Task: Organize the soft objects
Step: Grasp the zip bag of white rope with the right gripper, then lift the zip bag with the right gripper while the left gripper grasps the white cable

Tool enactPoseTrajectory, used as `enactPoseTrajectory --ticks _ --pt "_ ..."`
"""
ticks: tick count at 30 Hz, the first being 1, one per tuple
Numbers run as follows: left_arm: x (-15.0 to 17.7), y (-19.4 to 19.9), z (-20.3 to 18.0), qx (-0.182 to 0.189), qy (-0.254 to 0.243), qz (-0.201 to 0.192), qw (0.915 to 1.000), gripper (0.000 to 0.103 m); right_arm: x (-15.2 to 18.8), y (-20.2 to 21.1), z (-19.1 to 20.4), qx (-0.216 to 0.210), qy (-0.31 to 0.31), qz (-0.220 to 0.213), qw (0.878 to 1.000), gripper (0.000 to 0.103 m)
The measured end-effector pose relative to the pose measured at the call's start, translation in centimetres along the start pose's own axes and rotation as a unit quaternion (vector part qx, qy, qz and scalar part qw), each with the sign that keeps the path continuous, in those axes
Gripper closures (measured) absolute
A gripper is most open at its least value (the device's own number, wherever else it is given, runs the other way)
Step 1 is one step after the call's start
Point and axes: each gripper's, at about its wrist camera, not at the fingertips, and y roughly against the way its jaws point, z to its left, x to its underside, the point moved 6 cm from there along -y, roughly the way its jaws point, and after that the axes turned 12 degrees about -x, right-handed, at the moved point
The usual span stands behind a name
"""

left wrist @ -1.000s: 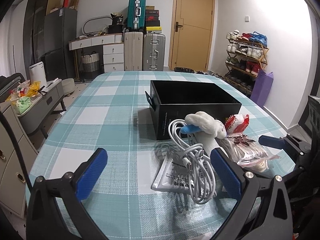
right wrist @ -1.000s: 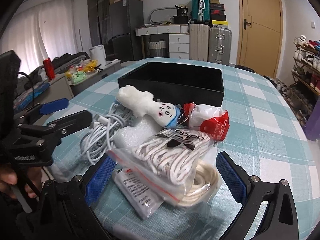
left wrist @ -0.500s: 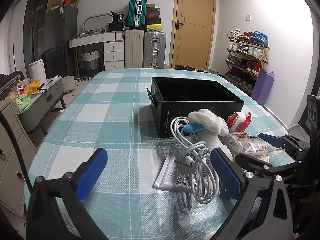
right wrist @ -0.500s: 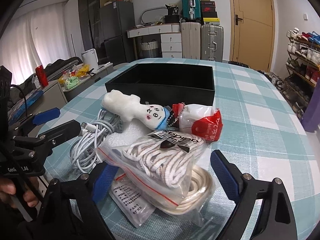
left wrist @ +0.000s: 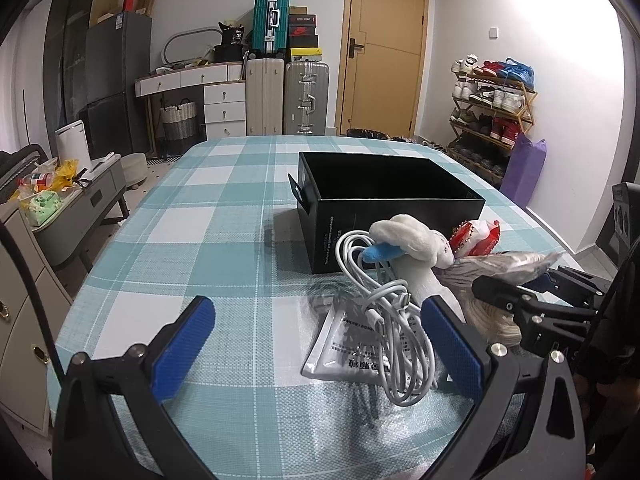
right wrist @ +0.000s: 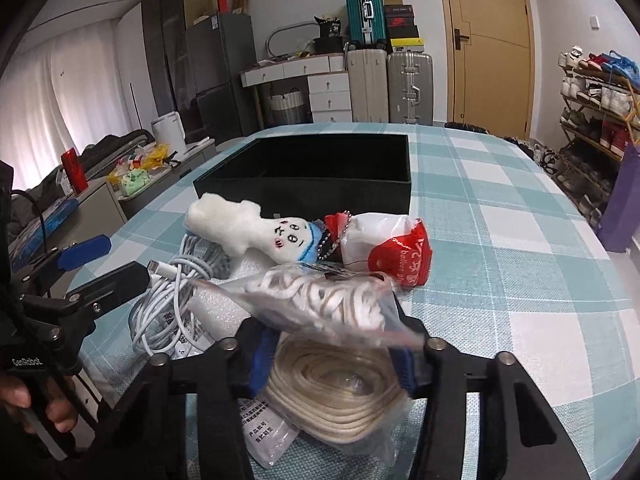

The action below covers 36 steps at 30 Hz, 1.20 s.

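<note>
A pile of soft things lies in front of an open black box. My right gripper is shut on a clear zip bag of white laces and holds it lifted off a cream rope coil; the bag also shows in the left wrist view. A white plush doll, a white cable bundle, a red and white packet and a flat sachet lie beside. My left gripper is open, left of the pile.
The table has a teal checked cloth. Suitcases, a white desk and a door stand at the back wall. A shoe rack is at the right. A low cabinet with bags stands left of the table.
My right gripper has closed on the zip bag of laces and lifted it off the rope coil. My left gripper has stayed open and barely moved.
</note>
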Motion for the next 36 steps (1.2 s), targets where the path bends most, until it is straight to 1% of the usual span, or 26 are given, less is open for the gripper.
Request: enactPoseTrajectory --ticks 2,7,16,22,24,25,26,28,30,33,35,36 --pt "0.0 0.0 -0.1 0.0 -0.001 0.0 1.0 0.0 0.0 0.1 -0.1 0.0 0.0 -0.004 1.0 0.061" --pt "0.1 -0.2 -0.1 0.002 0.0 0.002 1.0 0.0 -0.1 0.7 -0.1 -0.003 0.003 -0.015 1.0 0.066" --pt "0.1 -0.6 -0.5 0.012 -0.003 0.01 0.9999 0.0 -0.3 2.8 0.3 -0.017 0.014 -0.048 0.999 0.067" --pt "-0.2 -1.2 -1.2 0.028 -0.004 0.024 0.9993 0.0 -0.8 4.3 0.7 -0.017 0.029 -0.074 0.997 0.067" --pt "-0.3 -1.6 -1.4 0.033 -0.005 0.032 0.9989 0.002 -1.0 4.7 0.8 -0.019 0.029 -0.081 0.996 0.067" --pt "-0.3 -1.8 -1.4 0.036 -0.003 0.036 0.9987 0.003 -1.1 4.8 0.8 -0.02 0.03 -0.083 0.996 0.067" --pt "-0.3 -2.0 -1.4 0.039 0.001 0.04 0.9984 0.006 -1.1 5.0 0.9 -0.021 0.031 -0.087 0.996 0.067" --pt "-0.3 -2.3 -1.4 0.043 0.006 0.047 0.998 0.01 -1.3 5.3 0.9 -0.022 0.033 -0.094 0.995 0.067" --pt "-0.3 -2.6 -1.5 0.051 0.009 0.052 0.9973 0.013 -1.4 5.5 1.0 -0.023 0.034 -0.097 0.994 0.067" --pt "-0.3 -2.7 -2.2 0.06 0.002 0.057 0.9965 0.022 -1.4 5.7 1.1 -0.025 0.031 -0.099 0.994 0.067" --pt "-0.3 -2.8 -2.6 0.07 -0.002 0.062 0.9956 0.033 -1.5 5.6 1.0 -0.026 0.029 -0.097 0.995 0.067" --pt "-0.3 -2.8 -2.8 0.078 -0.003 0.066 0.9948 0.036 -1.5 5.6 0.9 -0.027 0.03 -0.097 0.994 0.067"
